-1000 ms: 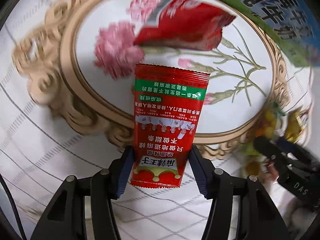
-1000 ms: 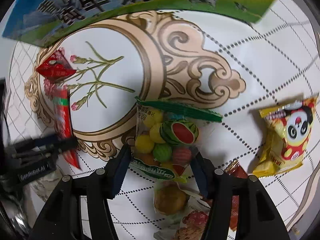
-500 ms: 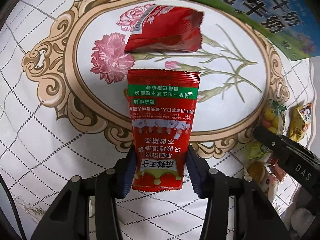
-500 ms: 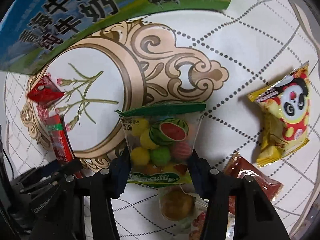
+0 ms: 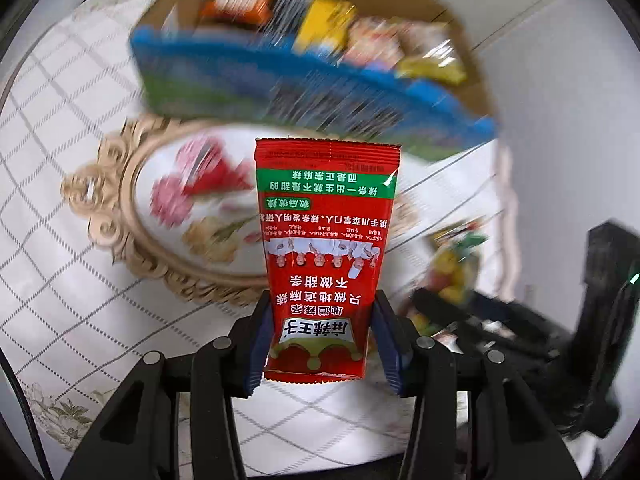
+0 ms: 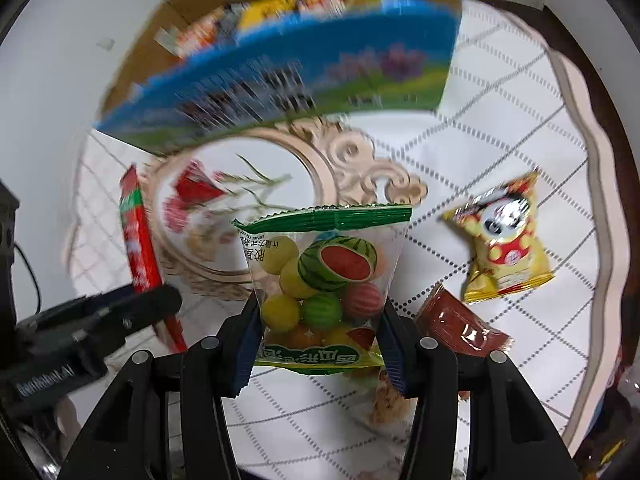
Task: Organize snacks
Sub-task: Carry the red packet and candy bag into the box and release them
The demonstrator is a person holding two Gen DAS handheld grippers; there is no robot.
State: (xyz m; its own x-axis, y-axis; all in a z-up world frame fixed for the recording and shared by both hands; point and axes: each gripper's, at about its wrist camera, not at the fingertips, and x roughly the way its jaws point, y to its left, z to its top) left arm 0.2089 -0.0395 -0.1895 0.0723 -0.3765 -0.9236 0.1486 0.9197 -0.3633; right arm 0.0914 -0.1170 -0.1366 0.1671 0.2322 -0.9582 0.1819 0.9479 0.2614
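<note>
My left gripper (image 5: pixel 322 340) is shut on a tall red snack packet (image 5: pixel 325 248) with a green band and holds it upright above the tablecloth. My right gripper (image 6: pixel 318 340) is shut on a clear candy bag (image 6: pixel 325 284) with a green top and a watermelon picture, also lifted. Ahead stands an open cardboard box (image 5: pixel 304 80) with a blue and green printed front, holding several snack packs (image 5: pixel 360 36); it also shows in the right wrist view (image 6: pixel 296 76). A small red packet (image 5: pixel 212 176) lies on the flower medallion, also visible from the right wrist (image 6: pixel 196 190).
A yellow panda snack bag (image 6: pixel 506 240) and a brown packet (image 6: pixel 460 324) lie on the white cloth to the right. More snacks (image 6: pixel 384 396) lie under my right gripper. The table edge (image 6: pixel 592 208) curves at the right. A white wall is behind the box.
Both grippers have lifted and tilted up with their packets, so the open box and its contents came into view. The view is blurred by motion.
</note>
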